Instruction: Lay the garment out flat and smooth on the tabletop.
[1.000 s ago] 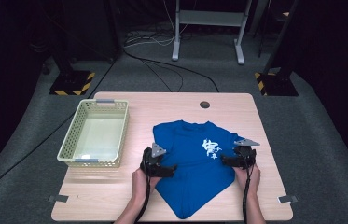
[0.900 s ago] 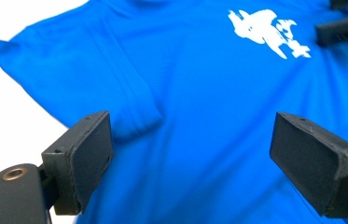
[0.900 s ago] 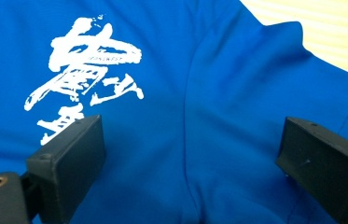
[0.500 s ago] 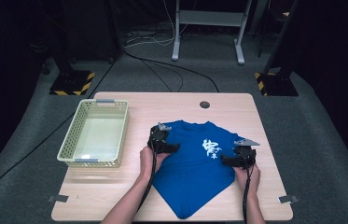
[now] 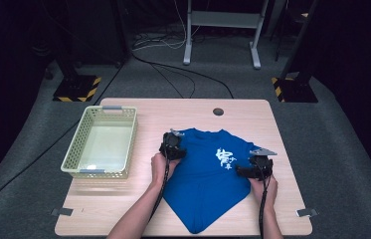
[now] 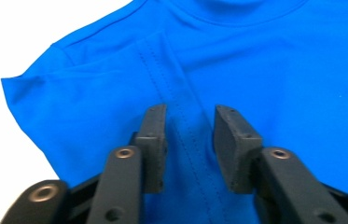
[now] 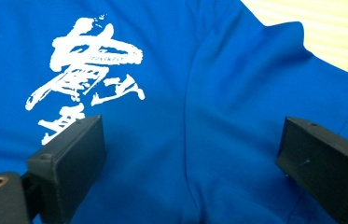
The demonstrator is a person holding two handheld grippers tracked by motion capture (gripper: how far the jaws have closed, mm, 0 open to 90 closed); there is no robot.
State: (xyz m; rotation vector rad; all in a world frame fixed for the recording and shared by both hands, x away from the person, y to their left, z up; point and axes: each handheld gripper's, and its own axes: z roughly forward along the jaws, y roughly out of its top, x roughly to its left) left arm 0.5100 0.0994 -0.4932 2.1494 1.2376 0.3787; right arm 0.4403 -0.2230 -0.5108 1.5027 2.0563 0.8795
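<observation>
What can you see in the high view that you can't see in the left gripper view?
High view alone: the pale basket left of the shirt, the wooden table, the person's forearms, the right gripper on the shirt's right side, and the dark floor with cables.

Left gripper view alone: a stitched seam running between the left gripper jaws, which have just been closing with a gap left between them.

Both: the blue T-shirt lying on the table, and some of its white print.
</observation>
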